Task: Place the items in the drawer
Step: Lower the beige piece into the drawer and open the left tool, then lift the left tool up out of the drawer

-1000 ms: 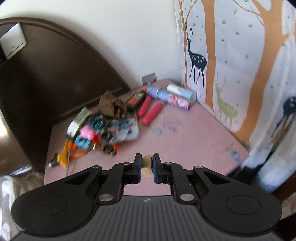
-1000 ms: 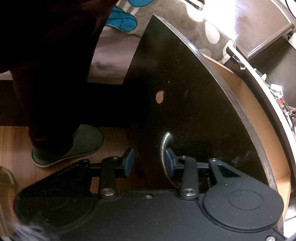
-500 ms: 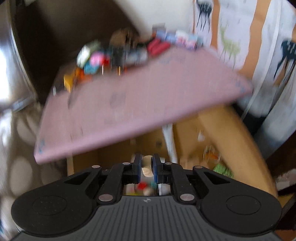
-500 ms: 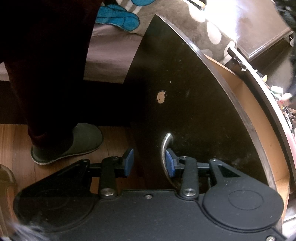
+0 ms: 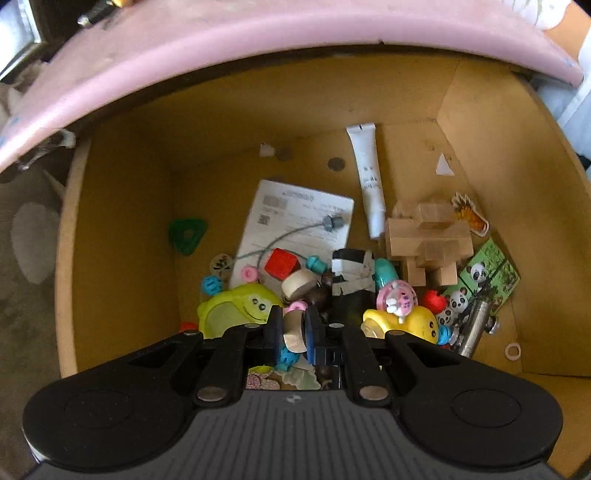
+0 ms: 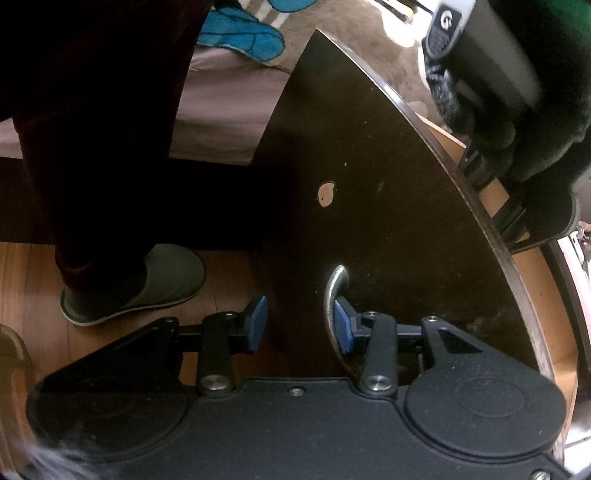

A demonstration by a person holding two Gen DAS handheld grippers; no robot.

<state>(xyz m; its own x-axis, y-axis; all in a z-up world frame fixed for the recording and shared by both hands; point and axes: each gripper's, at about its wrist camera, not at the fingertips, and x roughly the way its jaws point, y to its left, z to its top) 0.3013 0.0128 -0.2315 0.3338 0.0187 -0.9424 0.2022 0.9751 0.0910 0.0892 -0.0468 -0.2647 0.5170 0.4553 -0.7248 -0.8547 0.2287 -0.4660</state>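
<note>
Over the drawer (image 5: 122, 229), hand-held gripper (image 5: 293, 330) pinches a beige disc (image 5: 294, 329).

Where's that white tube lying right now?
Left wrist view: the white tube lies in the drawer, right of the paper sheet, beside the wooden puzzle.

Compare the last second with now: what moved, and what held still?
The left gripper, still shut on the beige ring, swung from above the pink tabletop down over the open drawer. Nothing was released. The right gripper stayed open, one finger hooked behind the drawer handle.
</note>
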